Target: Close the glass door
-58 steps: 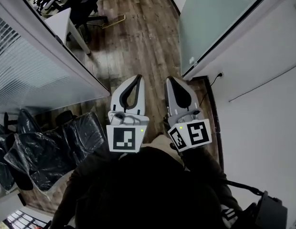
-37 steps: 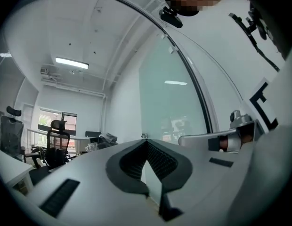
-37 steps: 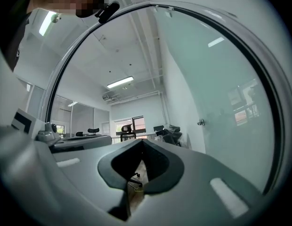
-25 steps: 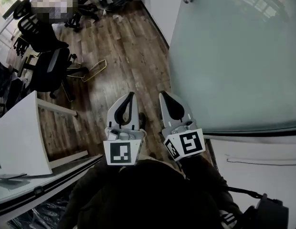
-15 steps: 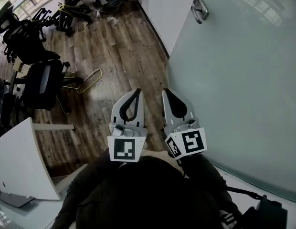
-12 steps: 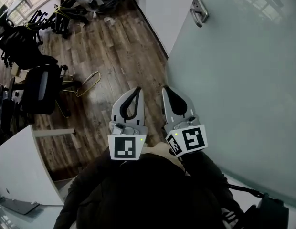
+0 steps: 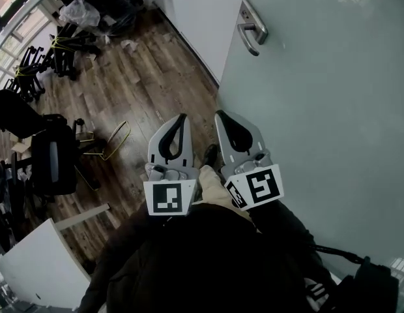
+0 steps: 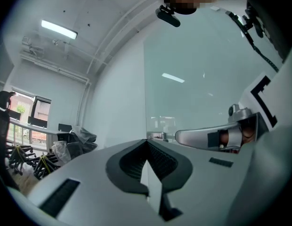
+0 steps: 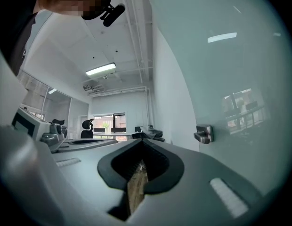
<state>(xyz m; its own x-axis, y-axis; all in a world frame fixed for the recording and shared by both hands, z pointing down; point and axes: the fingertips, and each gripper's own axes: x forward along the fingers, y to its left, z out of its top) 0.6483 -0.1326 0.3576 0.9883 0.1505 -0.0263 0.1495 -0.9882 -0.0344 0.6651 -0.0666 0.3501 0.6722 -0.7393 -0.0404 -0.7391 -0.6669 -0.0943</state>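
Head view: left gripper [image 7: 180, 118], right gripper [image 7: 221, 115] — jaws together, empty. Likely approach step; next, reach handle [image 7: 249, 26], swing glass door [image 7: 332, 96].

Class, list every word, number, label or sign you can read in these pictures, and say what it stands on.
None: no words or numbers can be read in any view.
The left gripper and right gripper carry black-and-white square markers on their cubes: patterns only, no letters.
The glass door and its handle show no label or sign.
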